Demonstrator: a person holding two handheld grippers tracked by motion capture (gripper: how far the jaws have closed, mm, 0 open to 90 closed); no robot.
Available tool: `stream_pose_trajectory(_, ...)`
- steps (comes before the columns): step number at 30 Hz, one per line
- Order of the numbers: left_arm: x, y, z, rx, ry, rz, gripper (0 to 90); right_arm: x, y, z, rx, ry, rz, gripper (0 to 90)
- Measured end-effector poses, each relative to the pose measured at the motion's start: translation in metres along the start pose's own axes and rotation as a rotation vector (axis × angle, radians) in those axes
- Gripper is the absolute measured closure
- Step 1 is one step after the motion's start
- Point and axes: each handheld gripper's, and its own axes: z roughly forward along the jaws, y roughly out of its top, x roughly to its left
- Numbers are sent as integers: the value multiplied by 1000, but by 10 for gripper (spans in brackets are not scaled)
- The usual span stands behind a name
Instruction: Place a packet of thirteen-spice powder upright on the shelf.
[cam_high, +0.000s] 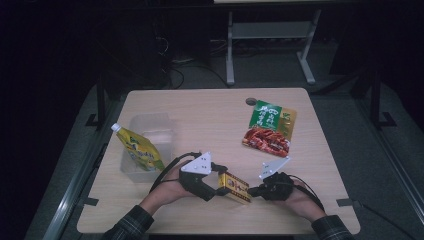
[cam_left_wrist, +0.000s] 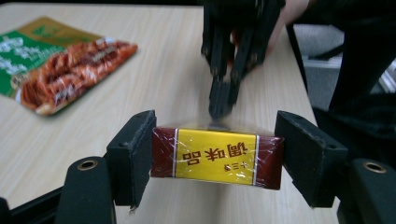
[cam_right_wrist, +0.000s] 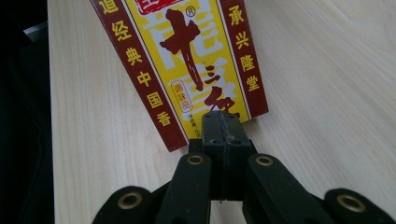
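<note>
The person at the near edge of the table (cam_high: 210, 107) has a gripper in each hand, and both meet at a small red and yellow box (cam_high: 235, 187) printed with Chinese characters. The left gripper (cam_high: 218, 186) has the box clamped between its 2 black pads, 1 on each short end, as the left gripper view makes plain: the box (cam_left_wrist: 217, 157) spans the whole gap and the pads press flat on it. In the high view the box sits just in front of the person, near the front edge, between the 2 hands; whether it is lifted clear of the wood I cannot tell.

The right gripper (cam_high: 252, 190) comes in from the other side with its jaws pressed tight together, nothing between them, and its tip rests against the box's end. Its own view shows the closed tip touching the lower edge of the box (cam_right_wrist: 180, 70).

Farther back on the right lies a green snack packet (cam_high: 269, 127) with red food pictured on it. On the left stands a clear plastic tub (cam_high: 150, 131), and a yellow spouted pouch (cam_high: 138, 148) leans in it
</note>
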Motion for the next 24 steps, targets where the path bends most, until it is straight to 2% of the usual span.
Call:
stream_pose_trajectory(1, 1, 2, 0, -8, 1, 3, 306, -1, 1, 1, 4, -7, -15, 898)
stream_pose_trajectory(3, 2, 5, 0, -20, 2, 1, 306, 0, 4, 4, 6, -2, -6, 898)
stream_pose_trajectory(7, 3, 12, 2, -42, -3, 7, 308, 0, 8, 11, 14, 4, -27, 898)
stream_pose_trajectory(8, 2, 14, 3, -44, -5, 8, 309, 2, 9, 13, 18, 8, -19, 898)
stream_pose_trajectory(11, 3, 17, 7, -57, -11, 7, 311, 2, 11, 19, 27, 5, -47, 898)
stream_pose_trajectory(20, 4, 24, 15, -57, -21, 2, 310, 2, 13, 24, 23, 15, -52, 898)
stream_pose_trajectory(24, 4, 23, 16, -61, -18, -9, 277, 2, 13, 23, 17, 20, -49, 898)
